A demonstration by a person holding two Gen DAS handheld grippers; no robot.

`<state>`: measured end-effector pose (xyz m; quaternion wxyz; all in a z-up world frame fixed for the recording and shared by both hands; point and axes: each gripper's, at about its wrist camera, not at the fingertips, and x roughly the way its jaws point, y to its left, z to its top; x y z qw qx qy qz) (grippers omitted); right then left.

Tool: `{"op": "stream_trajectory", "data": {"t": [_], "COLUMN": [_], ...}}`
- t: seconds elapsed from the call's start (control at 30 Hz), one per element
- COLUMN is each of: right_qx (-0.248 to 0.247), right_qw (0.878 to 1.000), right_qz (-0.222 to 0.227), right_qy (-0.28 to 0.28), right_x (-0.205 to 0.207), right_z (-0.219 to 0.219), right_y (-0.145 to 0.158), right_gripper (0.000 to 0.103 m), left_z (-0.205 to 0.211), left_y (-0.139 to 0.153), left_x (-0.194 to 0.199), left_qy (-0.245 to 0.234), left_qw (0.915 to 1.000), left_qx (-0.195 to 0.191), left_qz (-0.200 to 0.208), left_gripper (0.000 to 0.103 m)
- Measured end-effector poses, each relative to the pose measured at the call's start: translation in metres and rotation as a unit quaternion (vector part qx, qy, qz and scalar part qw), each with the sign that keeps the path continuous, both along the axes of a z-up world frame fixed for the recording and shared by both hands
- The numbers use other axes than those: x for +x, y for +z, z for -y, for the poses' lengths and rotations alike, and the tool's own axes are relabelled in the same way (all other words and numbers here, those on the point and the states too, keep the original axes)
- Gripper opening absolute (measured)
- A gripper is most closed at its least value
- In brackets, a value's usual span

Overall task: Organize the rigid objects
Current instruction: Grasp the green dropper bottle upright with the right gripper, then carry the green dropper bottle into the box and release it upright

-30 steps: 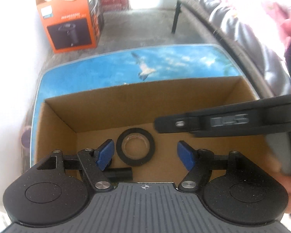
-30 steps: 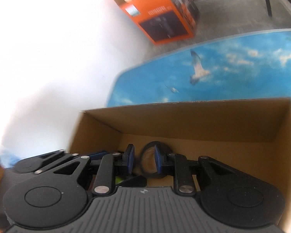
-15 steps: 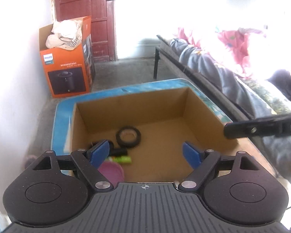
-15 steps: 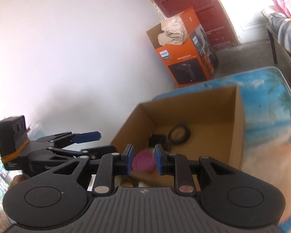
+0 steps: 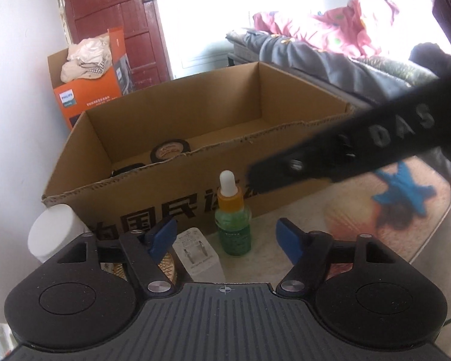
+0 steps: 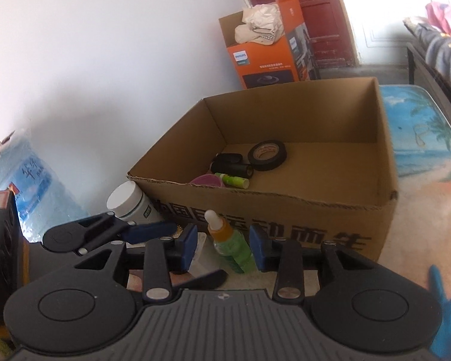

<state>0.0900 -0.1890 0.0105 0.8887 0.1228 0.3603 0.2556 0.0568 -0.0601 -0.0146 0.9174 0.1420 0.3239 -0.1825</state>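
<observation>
You have one cardboard box (image 6: 285, 210) on the desk holding one roll of black tape (image 6: 267, 154), two black cylinders (image 6: 232, 168), one pink lid (image 6: 207, 180) and one green tube (image 6: 234, 180). Outside it stand one dropper bottle (image 5: 233, 225), one white jar (image 5: 52, 234) and one white plug (image 5: 197, 254).

Each hand-held gripper, left (image 5: 225, 239) and right (image 6: 222, 248), has a ribbed grey body, two black round-lobed linkage arms with silver screws, blue finger pads (image 5: 287, 240), and a small crosshair mark at its centre.
</observation>
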Motion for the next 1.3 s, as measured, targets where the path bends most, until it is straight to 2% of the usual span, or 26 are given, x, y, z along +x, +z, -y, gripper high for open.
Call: {"op": "stream_trajectory", "data": {"t": [0.17,0.23,0.37,0.43,0.7,0.83,0.93,1.1,1.2,1.3], "right_qx": [-0.032,-0.040,-0.043,-0.035,-0.061,-0.058,-0.057,-0.064,-0.059,-0.059], "right_qw": [0.999,0.999,0.999,0.999,0.998,0.998,0.998,0.998,0.998,0.998], "right_qz": [0.020,0.019,0.006,0.002,0.001,-0.004,-0.006,0.001,0.000,-0.001], "right_qy": [0.018,0.022,0.027,0.026,0.008,0.002,0.001,0.004,0.004,0.003], "right_x": [0.009,0.015,0.023,0.023,0.012,0.009,0.010,0.012,0.012,0.011], "right_z": [-0.018,-0.024,-0.028,-0.025,-0.008,0.002,0.005,0.003,0.005,0.007], "right_y": [0.000,-0.004,-0.015,-0.016,-0.011,-0.009,-0.010,-0.010,-0.011,-0.010], "right_gripper": [0.040,0.036,0.024,0.021,0.020,0.020,0.020,0.020,0.021,0.021], "left_z": [0.001,0.001,-0.001,-0.001,0.009,0.015,0.017,0.022,0.024,0.024], "left_y": [-0.004,-0.005,-0.007,-0.007,-0.008,-0.014,-0.020,-0.028,-0.030,-0.028], "left_x": [0.004,0.007,0.013,0.012,-0.002,-0.006,0.003,0.009,0.009,0.008], "left_qy": [-0.003,0.000,-0.001,-0.002,-0.037,-0.033,-0.035,-0.035,-0.034,-0.033], "left_qw": [1.0000,0.9999,0.9994,0.9989,0.9964,0.9982,0.9985,0.9986,0.9985,0.9983], "left_qx": [-0.006,-0.011,-0.028,-0.039,-0.070,-0.047,-0.031,-0.021,-0.025,-0.027], "left_qz": [0.001,-0.002,-0.020,-0.025,-0.030,-0.018,-0.029,-0.033,-0.036,-0.039], "left_gripper": [0.054,0.046,0.037,0.037,0.037,0.037,0.039,0.038,0.031,0.031]}}
